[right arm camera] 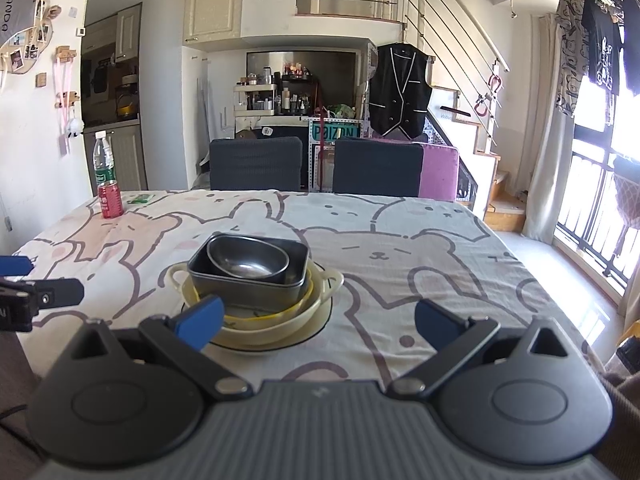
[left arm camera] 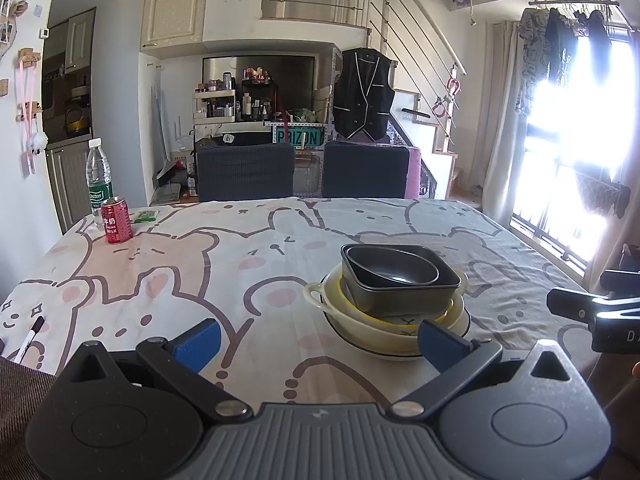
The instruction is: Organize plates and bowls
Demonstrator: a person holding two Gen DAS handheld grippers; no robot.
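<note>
Dining table w/ cartoon-bear print cloth [left arm camera: 256, 264], 2 dark chairs behind. Far left: clear plastic water bottle [left arm camera: 98, 178], red milk drink can [left arm camera: 116, 220], green packet [left arm camera: 146, 215]. Left gripper [left arm camera: 320, 338] jaws spread wide, holding nothing. Mid-table: stack [left arm camera: 394, 300], i.e. dark oval bowl [right arm camera: 248, 258] in dark square dish, on cream handled bowls + white plate. Right gripper [right arm camera: 320, 322] released too, left finger just in front of stack.

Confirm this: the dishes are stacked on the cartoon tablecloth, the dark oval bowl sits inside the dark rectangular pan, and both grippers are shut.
Wrong only on the grippers. Both wrist views show the left gripper and right gripper open, holding nothing. The dark oval bowl does sit inside the dark rectangular pan.
</note>
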